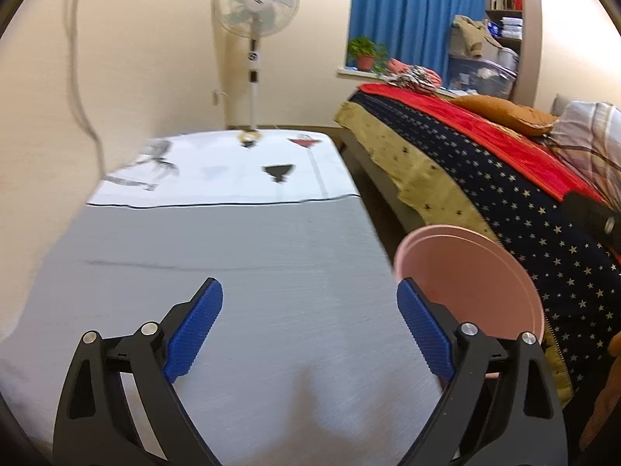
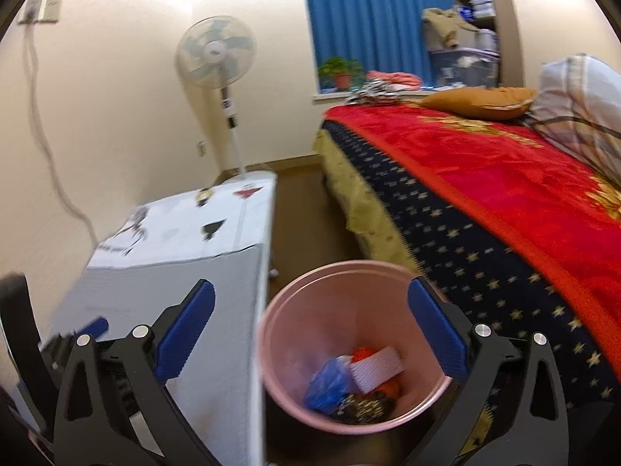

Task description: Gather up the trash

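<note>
A pink bin (image 2: 279, 334) stands on the floor between the table and the bed. Inside it lie a blue bag (image 2: 326, 386), a white ribbed strip (image 2: 378, 369), orange scraps (image 2: 363, 353) and dark patterned bits (image 2: 363, 407). My right gripper (image 2: 310, 295) hangs above the bin's mouth, open, with nothing between its blue pads. My left gripper (image 1: 309, 291) is over the grey tabletop (image 1: 233, 272), open and empty too. The bin's rim (image 1: 485, 248) shows behind its right finger. The left gripper's tip (image 2: 93, 326) peeks in at the right wrist view's left edge.
A white printed sheet (image 1: 233, 171) covers the table's far end. A standing fan (image 1: 256, 4) is against the back wall. The bed with a red and starred blanket (image 2: 485, 178) runs along the right. A cable (image 2: 42, 136) hangs down the left wall.
</note>
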Action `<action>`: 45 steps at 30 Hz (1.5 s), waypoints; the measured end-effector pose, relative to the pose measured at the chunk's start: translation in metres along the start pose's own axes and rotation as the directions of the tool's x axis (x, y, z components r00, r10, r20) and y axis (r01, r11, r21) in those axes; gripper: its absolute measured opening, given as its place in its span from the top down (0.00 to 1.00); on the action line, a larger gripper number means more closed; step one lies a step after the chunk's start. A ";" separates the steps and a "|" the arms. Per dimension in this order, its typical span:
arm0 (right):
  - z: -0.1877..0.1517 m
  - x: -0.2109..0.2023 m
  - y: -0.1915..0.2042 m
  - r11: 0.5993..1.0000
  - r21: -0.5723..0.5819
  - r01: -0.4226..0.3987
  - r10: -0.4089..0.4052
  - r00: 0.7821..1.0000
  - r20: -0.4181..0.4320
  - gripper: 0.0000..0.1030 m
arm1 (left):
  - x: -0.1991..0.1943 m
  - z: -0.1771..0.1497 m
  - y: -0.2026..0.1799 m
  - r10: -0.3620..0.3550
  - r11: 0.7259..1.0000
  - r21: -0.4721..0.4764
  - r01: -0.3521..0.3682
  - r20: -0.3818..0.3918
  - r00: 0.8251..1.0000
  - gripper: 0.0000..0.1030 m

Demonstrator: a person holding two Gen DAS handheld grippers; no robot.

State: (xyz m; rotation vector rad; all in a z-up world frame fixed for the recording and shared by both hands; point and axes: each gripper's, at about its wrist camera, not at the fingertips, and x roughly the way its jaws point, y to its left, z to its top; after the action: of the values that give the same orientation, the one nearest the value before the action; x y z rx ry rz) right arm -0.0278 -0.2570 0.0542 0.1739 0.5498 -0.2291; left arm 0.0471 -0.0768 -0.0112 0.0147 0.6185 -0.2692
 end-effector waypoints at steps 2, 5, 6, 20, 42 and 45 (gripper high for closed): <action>-0.005 -0.002 0.010 1.000 -0.018 -0.020 0.020 1.000 -0.011 0.05 | -0.013 -0.001 0.011 0.018 1.000 -0.006 -0.018 0.014 1.000 0.12; -0.014 -0.008 0.026 0.998 -0.036 -0.061 0.059 0.998 -0.033 0.05 | -0.032 -0.004 0.027 0.042 0.999 -0.021 -0.041 0.018 0.999 0.11; -0.017 -0.010 0.030 0.997 -0.042 -0.071 0.069 0.997 -0.038 0.05 | -0.039 -0.006 0.033 0.044 0.999 -0.032 -0.044 0.019 0.999 0.11; -0.035 -0.018 0.056 0.991 -0.090 -0.095 0.089 0.994 -0.064 0.05 | -0.086 -0.021 0.064 0.113 0.990 -0.091 -0.109 0.040 0.993 0.07; -0.037 -0.013 0.060 0.992 -0.099 -0.080 0.075 0.996 -0.055 0.05 | -0.078 -0.026 0.063 0.109 0.988 -0.113 -0.103 0.048 0.993 0.07; -0.038 -0.013 0.061 0.992 -0.101 -0.079 0.074 0.996 -0.055 0.05 | -0.079 -0.026 0.064 0.110 0.988 -0.117 -0.104 0.049 0.993 0.07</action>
State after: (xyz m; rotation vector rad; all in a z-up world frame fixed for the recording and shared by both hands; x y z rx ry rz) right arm -0.0411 -0.1880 0.0357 0.1005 0.6036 -0.1214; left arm -0.0134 0.0065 0.0083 -0.0689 0.5748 -0.1293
